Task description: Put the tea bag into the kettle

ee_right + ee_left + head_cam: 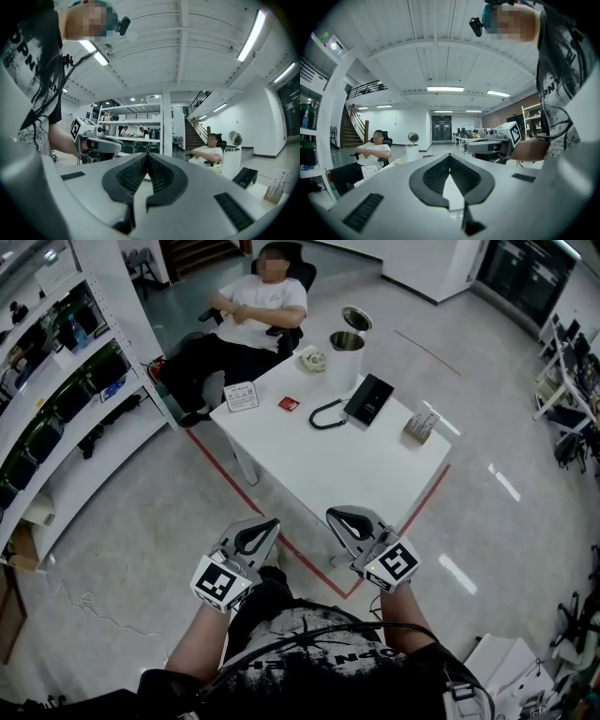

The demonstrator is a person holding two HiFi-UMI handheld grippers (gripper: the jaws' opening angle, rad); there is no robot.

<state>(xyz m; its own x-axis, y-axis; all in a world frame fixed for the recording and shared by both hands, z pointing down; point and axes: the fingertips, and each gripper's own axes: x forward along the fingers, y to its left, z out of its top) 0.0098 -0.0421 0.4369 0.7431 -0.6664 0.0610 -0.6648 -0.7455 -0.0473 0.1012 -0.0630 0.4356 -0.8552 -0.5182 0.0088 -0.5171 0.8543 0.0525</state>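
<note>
White table (356, 465), kettle (345, 362), tea bag (289, 404); left gripper (267, 526), right gripper (337, 517) closed

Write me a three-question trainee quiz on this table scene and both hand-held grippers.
1. True or false: the kettle has its lid open.
2. Pick one: the red tea bag lies A) inside the kettle, B) on the table, C) in a hand-held gripper.
3. Fill in: the left hand-held gripper and the right hand-held gripper are both ___, with nothing between their jaws.

Key: 1 true; 2 B; 3 shut.
</note>
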